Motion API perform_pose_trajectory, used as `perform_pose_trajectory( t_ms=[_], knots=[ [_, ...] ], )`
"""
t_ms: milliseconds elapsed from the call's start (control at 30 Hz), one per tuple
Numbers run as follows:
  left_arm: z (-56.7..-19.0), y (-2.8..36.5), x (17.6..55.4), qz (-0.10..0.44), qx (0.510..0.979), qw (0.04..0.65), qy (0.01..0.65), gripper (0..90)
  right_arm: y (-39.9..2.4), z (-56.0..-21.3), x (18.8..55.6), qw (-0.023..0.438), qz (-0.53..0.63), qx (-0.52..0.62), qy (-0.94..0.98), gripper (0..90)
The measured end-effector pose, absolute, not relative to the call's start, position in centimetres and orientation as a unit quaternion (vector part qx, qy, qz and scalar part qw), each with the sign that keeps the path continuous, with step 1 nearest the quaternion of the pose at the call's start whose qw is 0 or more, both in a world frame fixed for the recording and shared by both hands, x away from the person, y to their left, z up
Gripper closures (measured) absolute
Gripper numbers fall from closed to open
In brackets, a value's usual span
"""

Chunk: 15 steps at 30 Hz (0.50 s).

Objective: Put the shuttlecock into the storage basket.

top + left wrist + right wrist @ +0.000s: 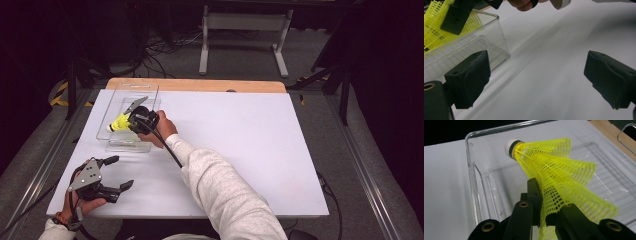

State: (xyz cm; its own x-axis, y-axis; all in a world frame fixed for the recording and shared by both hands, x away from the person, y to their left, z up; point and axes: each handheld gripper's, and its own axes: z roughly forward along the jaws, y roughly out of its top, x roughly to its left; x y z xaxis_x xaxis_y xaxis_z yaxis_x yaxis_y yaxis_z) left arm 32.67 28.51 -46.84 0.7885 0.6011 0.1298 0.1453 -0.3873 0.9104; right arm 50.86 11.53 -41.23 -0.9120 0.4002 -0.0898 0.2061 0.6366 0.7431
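In the right gripper view, the right gripper point(541, 205) is clenched on the crushed skirt of a yellow plastic mesh shuttlecock point(559, 175), the netting pinched flat between its two black jaws. The skirt fans out beyond the jaw tips, and the white rounded cork with its dark band points away from the gripper, tilted up toward the far corner. Directly beneath and ahead of the jaws sits a clear rectangular plastic box point(471, 170) with a ribbed floor; the shuttlecock hangs over its open inside, and whether it touches the floor cannot be told. Past the box's far wall lies the white table surface point(444, 182), and to the far right a strip of wooden edge. In the high view, the left gripper point(120, 172) rests low on the white surface at the near corner, its jaws spread wide and released, nothing between them. Ahead of those open jaws, in the left gripper view, the same clear box stands near, with the yellow netting and the other gripper above it.
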Motion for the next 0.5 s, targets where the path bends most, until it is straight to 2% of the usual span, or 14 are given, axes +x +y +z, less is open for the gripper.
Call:
perform_pose_trajectory(
  t_ms=[500],
  knots=[
    [-46.9,28.5,32.7,0.227,0.802,0.501,0.234,7.9,11.8,-42.3,51.4,0.115,0.358,0.16,0.913,86.1]
  ],
)
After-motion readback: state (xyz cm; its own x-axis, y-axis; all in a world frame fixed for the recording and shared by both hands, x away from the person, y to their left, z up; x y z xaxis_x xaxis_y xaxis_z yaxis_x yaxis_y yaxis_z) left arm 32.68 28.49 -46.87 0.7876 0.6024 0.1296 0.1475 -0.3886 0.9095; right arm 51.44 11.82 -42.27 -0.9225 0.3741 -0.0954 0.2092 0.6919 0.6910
